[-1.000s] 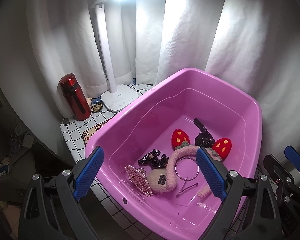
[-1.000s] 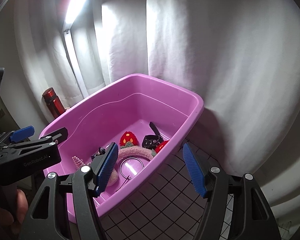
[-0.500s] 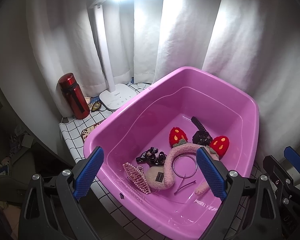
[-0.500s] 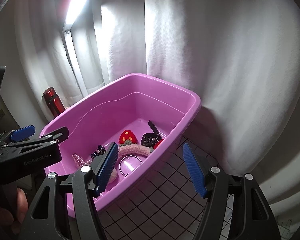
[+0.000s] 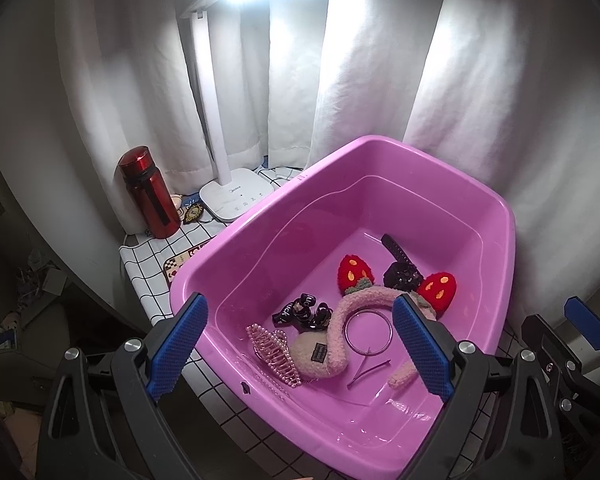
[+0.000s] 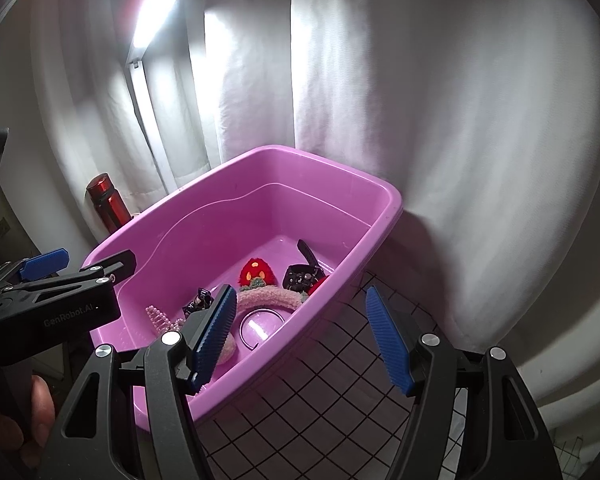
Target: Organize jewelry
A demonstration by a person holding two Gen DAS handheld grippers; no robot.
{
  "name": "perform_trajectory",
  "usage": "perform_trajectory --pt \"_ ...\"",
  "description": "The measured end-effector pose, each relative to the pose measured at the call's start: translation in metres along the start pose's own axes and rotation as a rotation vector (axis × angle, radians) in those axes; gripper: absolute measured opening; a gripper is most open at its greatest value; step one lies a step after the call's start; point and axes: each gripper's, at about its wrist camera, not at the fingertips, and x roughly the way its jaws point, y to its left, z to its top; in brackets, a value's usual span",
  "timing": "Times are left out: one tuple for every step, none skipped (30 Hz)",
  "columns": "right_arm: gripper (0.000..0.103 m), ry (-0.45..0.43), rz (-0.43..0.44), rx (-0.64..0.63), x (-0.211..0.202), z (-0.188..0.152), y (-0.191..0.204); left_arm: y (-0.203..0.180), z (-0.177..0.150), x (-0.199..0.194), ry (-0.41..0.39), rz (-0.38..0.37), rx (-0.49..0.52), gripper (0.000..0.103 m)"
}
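A pink plastic tub (image 5: 496,216) (image 6: 384,220) stands on a checked tablecloth. Inside lie a fuzzy pink headband with red strawberry ears (image 5: 364,300) (image 6: 268,296), a black watch (image 5: 400,268) (image 6: 304,272), a thin metal bangle (image 5: 368,332) (image 6: 260,328), a pink pearl hair claw (image 5: 274,354) (image 6: 160,318), black hair ties (image 5: 304,310) (image 6: 198,300) and a bobby pin (image 5: 368,370). My left gripper (image 5: 300,350) is open and empty above the tub's near rim. My right gripper (image 6: 300,340) is open and empty at the tub's right side.
A red bottle (image 5: 150,194) (image 6: 108,204) and a white desk lamp (image 5: 236,196) stand left of the tub, with small trinkets (image 5: 192,212) between them. White curtains hang behind. The table edge drops off at the left. Checked cloth (image 6: 320,408) lies right of the tub.
Both grippers have drawn back and up slightly, so the tub looks a little farther away. Nothing in the tub has moved and both grippers stay open.
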Motion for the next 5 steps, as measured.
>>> perform_trajectory --pt "0.064 0.000 0.001 0.000 0.0001 0.0001 0.0000 0.0005 0.0001 -0.0005 -0.001 0.001 -0.001 0.092" --pt "0.064 0.000 0.001 0.000 -0.0008 -0.0003 0.0003 0.0008 0.0000 -0.0005 0.000 0.002 -0.003 0.092" --pt "0.064 -0.001 0.002 0.001 -0.0016 -0.0010 0.0006 0.0013 -0.0001 -0.0004 0.000 0.001 -0.004 0.092" --pt "0.064 -0.002 0.002 0.000 -0.0021 -0.0014 0.0009 0.0014 -0.0003 -0.0004 0.002 0.001 -0.004 0.092" --pt "0.064 -0.002 0.001 0.001 -0.0028 -0.0016 0.0007 0.0014 0.0001 0.0000 0.003 0.001 -0.003 0.092"
